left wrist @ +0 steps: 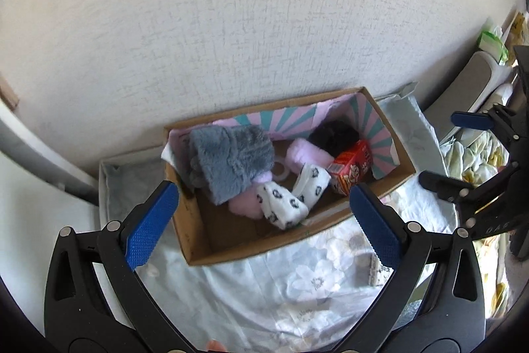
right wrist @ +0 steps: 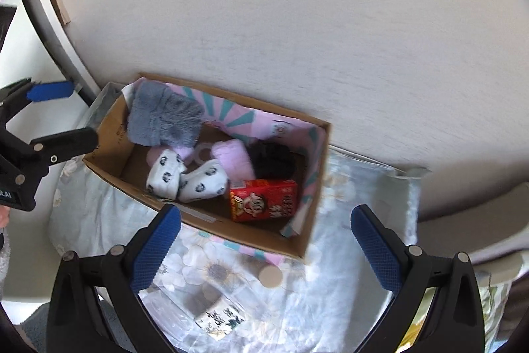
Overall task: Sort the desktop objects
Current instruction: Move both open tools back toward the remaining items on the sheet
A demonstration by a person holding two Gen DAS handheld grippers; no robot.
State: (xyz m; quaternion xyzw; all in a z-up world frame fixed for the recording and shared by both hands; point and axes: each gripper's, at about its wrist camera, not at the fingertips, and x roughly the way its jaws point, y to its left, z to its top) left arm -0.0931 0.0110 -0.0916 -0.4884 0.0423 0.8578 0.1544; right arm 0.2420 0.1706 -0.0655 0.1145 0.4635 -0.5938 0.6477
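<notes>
Left gripper (left wrist: 263, 204): black arms, blue pads with a fine knurled texture; jaws spread wide, nothing between them; it hangs over the near rim of the box
Right gripper (right wrist: 266, 229): same build; jaws equally wide apart and empty, above the box's near wall and the cloth in front of it
Cardboard box (left wrist: 198, 240): open-topped, rectangular, plain brown corrugated walls; far and right inner walls lined with a pink and teal sunburst print; stands on the cloth against the wall
Grey furry item (left wrist: 231, 162): thick plush pile, folded, leaning in the left end of the box
White socks (left wrist: 281, 204): knit, with dark round motifs, two rolled bundles side by side near the middle of the box floor
Pink fluffy pieces (right wrist: 231, 159): soft pale pink, beside and behind the socks
Clear tape ring (right wrist: 202, 152): translucent hoop, lying flat between the pink pieces
Black fuzzy item (right wrist: 272, 159): dark, rounded, in the far right corner
Red carton (right wrist: 264, 200): glossy printed box with a cartoon figure, lying in the right end, touching the black item
Floral cloth (left wrist: 314, 280): thin pale blue fabric with white flowers, wrinkled
Small printed box (right wrist: 220, 316): on the cloth in front of the cardboard box, blurred
Beige disc (right wrist: 270, 276): flat, round, on the cloth near the box
Wall (left wrist: 231, 22): off-white, rough crosshatched texture
</notes>
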